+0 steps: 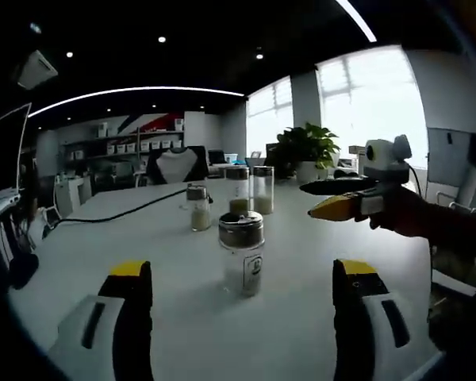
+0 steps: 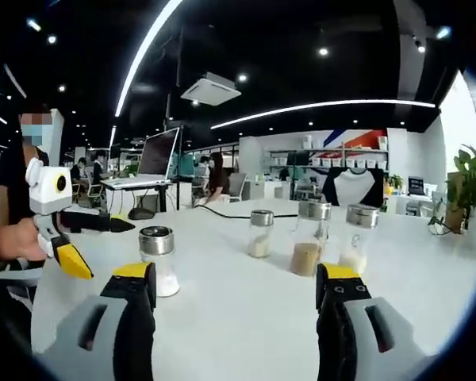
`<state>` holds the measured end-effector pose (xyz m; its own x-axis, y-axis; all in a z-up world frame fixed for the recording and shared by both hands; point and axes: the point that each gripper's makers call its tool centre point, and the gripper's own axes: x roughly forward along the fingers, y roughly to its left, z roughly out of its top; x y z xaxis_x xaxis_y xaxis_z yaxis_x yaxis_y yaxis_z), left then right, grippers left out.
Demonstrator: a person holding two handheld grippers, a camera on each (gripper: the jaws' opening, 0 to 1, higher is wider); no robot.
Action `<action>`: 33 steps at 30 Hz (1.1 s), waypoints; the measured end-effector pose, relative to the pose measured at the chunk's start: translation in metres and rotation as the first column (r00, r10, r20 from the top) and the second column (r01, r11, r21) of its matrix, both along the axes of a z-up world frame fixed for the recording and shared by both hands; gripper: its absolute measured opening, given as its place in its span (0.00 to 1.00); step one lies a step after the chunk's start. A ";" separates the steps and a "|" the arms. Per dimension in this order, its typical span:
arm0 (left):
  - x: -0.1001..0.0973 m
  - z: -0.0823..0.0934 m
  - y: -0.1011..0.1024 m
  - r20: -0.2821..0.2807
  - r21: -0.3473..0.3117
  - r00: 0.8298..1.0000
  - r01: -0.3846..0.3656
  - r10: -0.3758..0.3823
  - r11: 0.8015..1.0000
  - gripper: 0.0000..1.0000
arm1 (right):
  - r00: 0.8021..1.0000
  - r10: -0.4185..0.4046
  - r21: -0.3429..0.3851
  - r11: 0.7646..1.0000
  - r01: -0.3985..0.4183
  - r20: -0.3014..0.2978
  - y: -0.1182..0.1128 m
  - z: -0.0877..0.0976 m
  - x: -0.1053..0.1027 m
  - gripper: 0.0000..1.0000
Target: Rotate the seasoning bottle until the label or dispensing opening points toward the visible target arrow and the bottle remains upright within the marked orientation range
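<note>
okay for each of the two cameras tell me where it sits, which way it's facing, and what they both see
Left gripper view: rides on the left gripper, low over the white table, facing the nearest seasoning bottle, windows and plant; the right gripper and gloved hand enter from the right.
Right gripper view: rides on the right gripper, facing shelves and desks; the left gripper enters from the left.
Shared: the table and four bottles.
</note>
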<state>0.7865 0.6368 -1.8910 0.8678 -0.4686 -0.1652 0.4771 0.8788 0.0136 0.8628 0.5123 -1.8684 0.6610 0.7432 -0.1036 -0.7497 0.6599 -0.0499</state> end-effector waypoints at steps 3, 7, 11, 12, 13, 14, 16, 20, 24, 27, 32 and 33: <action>0.001 0.001 0.000 0.005 -0.007 1.000 -0.003 0.003 1.000 1.00 | 1.000 0.014 0.026 1.000 -0.014 0.000 0.007 0.004 0.010 0.81; 0.001 0.001 0.000 0.007 -0.008 1.000 -0.004 0.004 1.000 1.00 | 0.999 0.037 0.026 0.999 -0.037 -0.003 0.018 0.001 0.022 0.76; 0.001 0.000 0.000 0.002 -0.022 1.000 -0.008 0.008 1.000 1.00 | 0.998 0.055 0.006 0.998 -0.055 -0.007 0.028 -0.001 0.030 0.73; 0.001 0.001 0.001 0.004 -0.023 1.000 -0.010 0.010 1.000 1.00 | 0.998 0.061 0.004 0.998 -0.061 0.000 0.030 0.000 0.032 0.72; 0.001 0.002 0.000 0.006 -0.024 1.000 -0.009 0.009 1.000 1.00 | 0.998 0.064 0.001 0.998 -0.064 0.005 0.032 0.001 0.034 0.70; 0.001 0.003 -0.001 0.010 -0.025 1.000 -0.007 0.007 1.000 1.00 | 0.998 0.065 -0.003 0.998 -0.065 0.010 0.034 0.001 0.035 0.69; 0.001 0.004 -0.002 0.018 -0.023 1.000 -0.002 0.002 1.000 1.00 | 0.998 0.063 -0.008 0.998 -0.063 0.008 0.037 0.000 0.039 0.68; 0.001 0.003 -0.003 0.019 -0.014 1.000 -0.003 0.004 1.000 1.00 | 0.997 0.075 -0.018 0.997 -0.075 0.008 0.047 -0.004 0.047 0.66; 0.000 0.000 -0.002 0.014 -0.019 1.000 -0.009 0.009 1.000 1.00 | 0.998 0.066 -0.001 0.998 -0.066 -0.016 0.053 -0.008 0.058 0.66; -0.002 0.000 -0.003 0.014 -0.010 1.000 -0.004 0.005 1.000 1.00 | 0.998 0.058 0.005 0.998 -0.058 -0.017 0.057 -0.011 0.068 0.65; -0.003 -0.001 -0.002 0.010 -0.003 1.000 -0.013 0.013 1.000 1.00 | 0.997 0.070 -0.031 0.997 -0.070 0.017 0.067 -0.015 0.084 0.59; -0.003 0.000 0.000 0.014 -0.008 1.000 -0.024 0.024 1.000 1.00 | 0.997 0.078 -0.031 0.997 -0.078 0.024 0.070 -0.014 0.086 0.57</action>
<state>0.7837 0.6364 -1.8912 0.8811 -0.4486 -0.1496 0.4554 0.8902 0.0131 0.9483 0.5818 -1.8823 0.6039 0.7894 -0.1102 -0.7970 0.5974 -0.0884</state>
